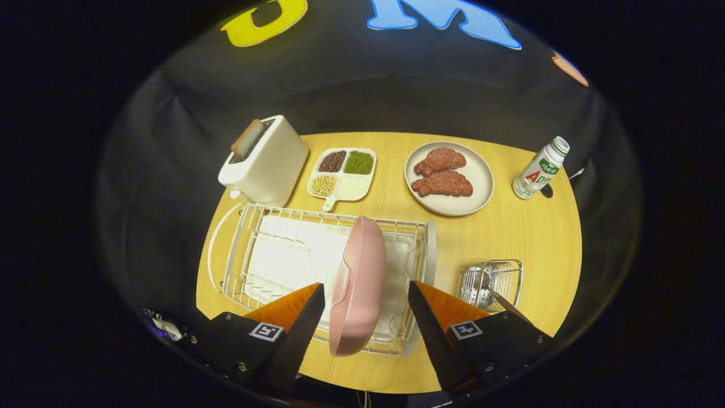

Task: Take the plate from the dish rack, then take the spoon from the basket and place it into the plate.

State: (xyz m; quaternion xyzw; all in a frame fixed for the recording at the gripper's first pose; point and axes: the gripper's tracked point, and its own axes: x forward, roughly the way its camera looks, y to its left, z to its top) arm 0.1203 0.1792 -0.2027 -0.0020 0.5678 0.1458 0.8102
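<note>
Step 1 in hand: getting the pink plate (358, 283) out of the dish rack (317, 266). My tool (366, 309) is spread wide, fingers apart w/ the plate standing on edge between them, a gap on each side, nothing clamped yet. Plate sits in the rack's right half, leaning a bit.

Next move, as I judge it: push fwd a little so both fingers flank the rim, close on it, then lift straight up clear of the wires. Plate is thin on edge, so grip must be square or it'll twist.

Spoon (491, 290) waits in the small wire basket (491, 283) just right of the rack, on the worktop (532, 226). That's step 2.
</note>
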